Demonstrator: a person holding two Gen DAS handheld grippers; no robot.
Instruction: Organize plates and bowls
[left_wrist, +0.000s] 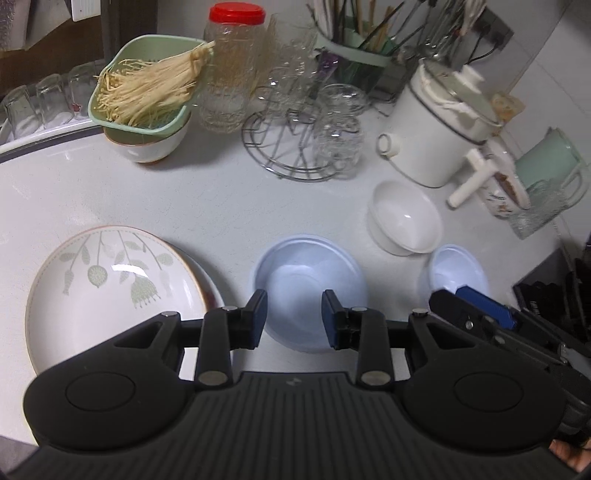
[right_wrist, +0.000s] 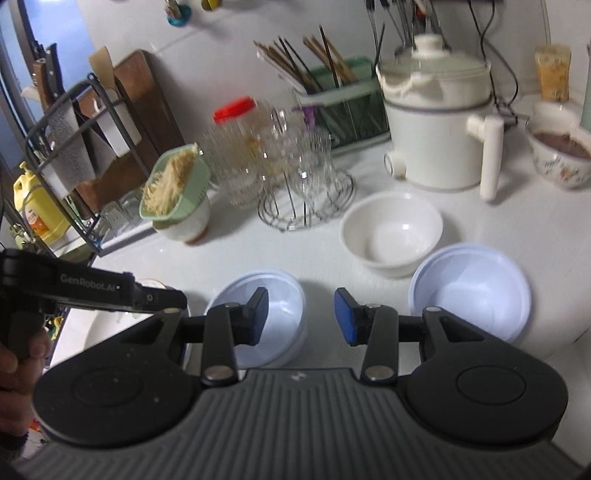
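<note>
In the left wrist view, a leaf-patterned plate (left_wrist: 110, 280) lies on another plate at the left of the white counter (left_wrist: 207, 199). A pale blue bowl (left_wrist: 310, 280) sits in the middle, below my left gripper (left_wrist: 294, 317), which is open and holds nothing. Farther right are a white bowl (left_wrist: 404, 218) and a second pale blue bowl (left_wrist: 456, 269), with my right gripper (left_wrist: 461, 297) beside it. In the right wrist view, my right gripper (right_wrist: 302, 317) hangs open and empty between the two blue bowls (right_wrist: 280, 295) (right_wrist: 472, 288). The white bowl (right_wrist: 391, 232) lies behind them.
At the back stand a wire rack of glasses (left_wrist: 314, 140), a red-lidded jar (left_wrist: 229, 74), a green strainer of mushrooms (left_wrist: 147, 88) on a bowl, a white electric pot (right_wrist: 439, 122) and a chopstick holder (right_wrist: 343, 96). A floral bowl (right_wrist: 557, 147) sits far right, a knife rack (right_wrist: 74, 122) left.
</note>
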